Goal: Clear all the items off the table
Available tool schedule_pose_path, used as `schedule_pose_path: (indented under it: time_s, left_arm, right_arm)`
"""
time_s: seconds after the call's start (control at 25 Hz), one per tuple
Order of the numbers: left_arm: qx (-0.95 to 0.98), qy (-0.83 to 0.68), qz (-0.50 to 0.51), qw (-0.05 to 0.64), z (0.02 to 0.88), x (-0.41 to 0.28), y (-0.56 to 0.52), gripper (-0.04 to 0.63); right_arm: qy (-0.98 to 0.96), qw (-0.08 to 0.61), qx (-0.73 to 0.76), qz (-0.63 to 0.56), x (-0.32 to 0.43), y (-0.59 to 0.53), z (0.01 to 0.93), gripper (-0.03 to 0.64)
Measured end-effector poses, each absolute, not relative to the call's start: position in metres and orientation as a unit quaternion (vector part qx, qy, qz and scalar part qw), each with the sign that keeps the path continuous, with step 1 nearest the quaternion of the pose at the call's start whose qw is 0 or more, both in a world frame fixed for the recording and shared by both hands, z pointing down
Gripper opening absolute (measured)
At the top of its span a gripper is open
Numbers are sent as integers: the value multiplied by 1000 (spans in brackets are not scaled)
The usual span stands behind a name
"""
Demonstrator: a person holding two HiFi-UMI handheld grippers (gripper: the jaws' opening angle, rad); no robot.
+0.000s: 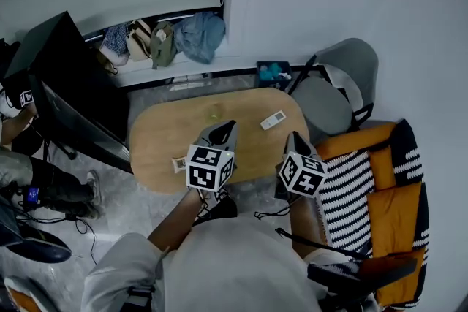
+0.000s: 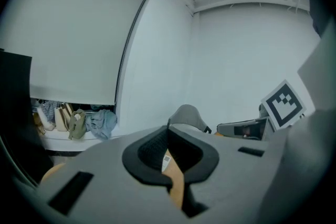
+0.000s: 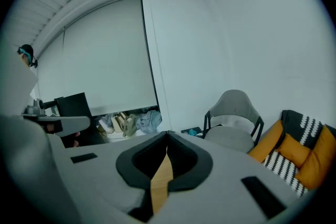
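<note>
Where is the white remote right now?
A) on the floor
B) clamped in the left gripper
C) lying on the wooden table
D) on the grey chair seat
C: the white remote lies flat on the wooden table, toward its far right part, with nothing gripping it.

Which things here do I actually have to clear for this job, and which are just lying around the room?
For the job:
- white remote on the wooden table
- small labelled item at the table's near edge

Just lying about:
- grey chair
- striped cushion
- clothes and bags by the window
- black panel
</note>
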State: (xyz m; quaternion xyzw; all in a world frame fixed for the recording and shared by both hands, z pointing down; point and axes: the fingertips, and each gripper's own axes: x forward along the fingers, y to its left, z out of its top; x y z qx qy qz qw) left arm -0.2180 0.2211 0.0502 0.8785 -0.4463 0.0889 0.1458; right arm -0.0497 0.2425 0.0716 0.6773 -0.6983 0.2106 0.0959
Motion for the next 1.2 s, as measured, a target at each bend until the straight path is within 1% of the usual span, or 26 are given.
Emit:
schedule_pose_path:
  time_s: [0.4, 0.72, 0.92, 1.2]
  left_arm:
    - [864, -464, 78, 180, 47, -228, 118, 8]
    - [852, -477, 59, 208, 58, -235, 61, 8]
    - [843, -482, 57, 230, 77, -238, 44, 8]
    - [833, -494, 76, 237, 91, -235, 45, 8]
  right_arm:
    - [-707, 126, 663, 211, -55, 137, 59, 25]
    - [-713, 153, 654, 201, -57, 82, 55, 25]
    - [-709, 166, 655, 204, -51, 64, 64, 25]
    - [-719, 169, 636, 223, -54, 51, 85, 24]
